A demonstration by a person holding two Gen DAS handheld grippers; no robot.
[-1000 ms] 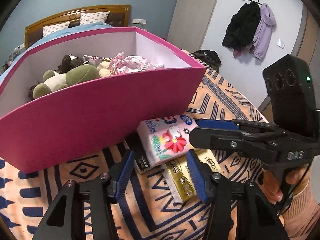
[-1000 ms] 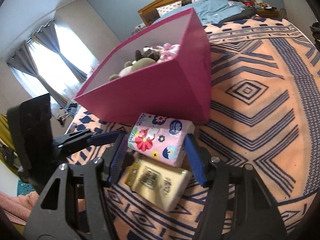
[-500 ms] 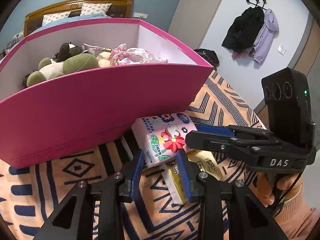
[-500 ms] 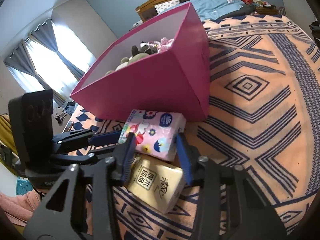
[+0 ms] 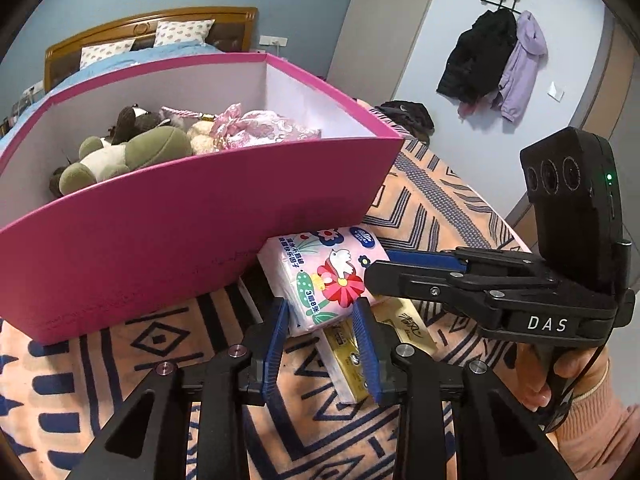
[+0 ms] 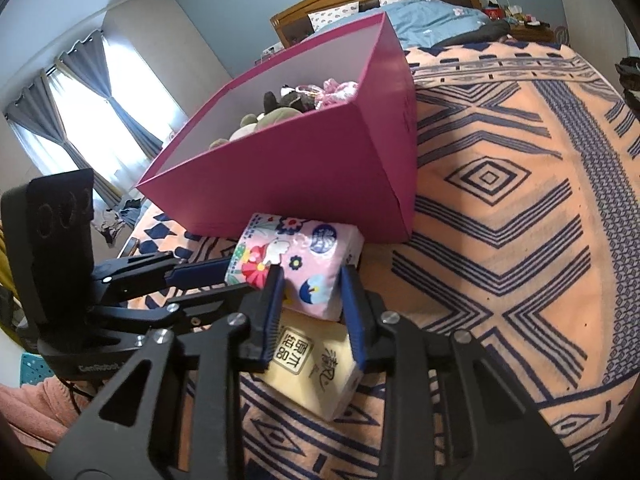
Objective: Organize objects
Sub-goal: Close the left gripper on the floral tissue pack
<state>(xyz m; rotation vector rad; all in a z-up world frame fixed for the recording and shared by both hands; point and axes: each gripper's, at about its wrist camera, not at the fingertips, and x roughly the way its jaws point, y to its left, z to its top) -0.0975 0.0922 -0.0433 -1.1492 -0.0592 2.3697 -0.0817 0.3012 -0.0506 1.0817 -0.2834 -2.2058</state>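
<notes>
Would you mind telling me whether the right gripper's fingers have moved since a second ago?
Yes. In the right wrist view the right gripper has narrowed and is closing on the pink tissue pack, which lies before the pink box.

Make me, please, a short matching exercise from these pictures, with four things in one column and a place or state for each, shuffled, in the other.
Things:
1. pink tissue pack
2. yellow tissue pack
3. green plush toy
4. purple jacket

Places or states:
A. hanging on a wall hook
B. lying inside the pink box
C. between the fingers of both grippers
D. flat on the blanket, under another pack

Pairs: 1-C, 2-D, 3-B, 4-A
</notes>
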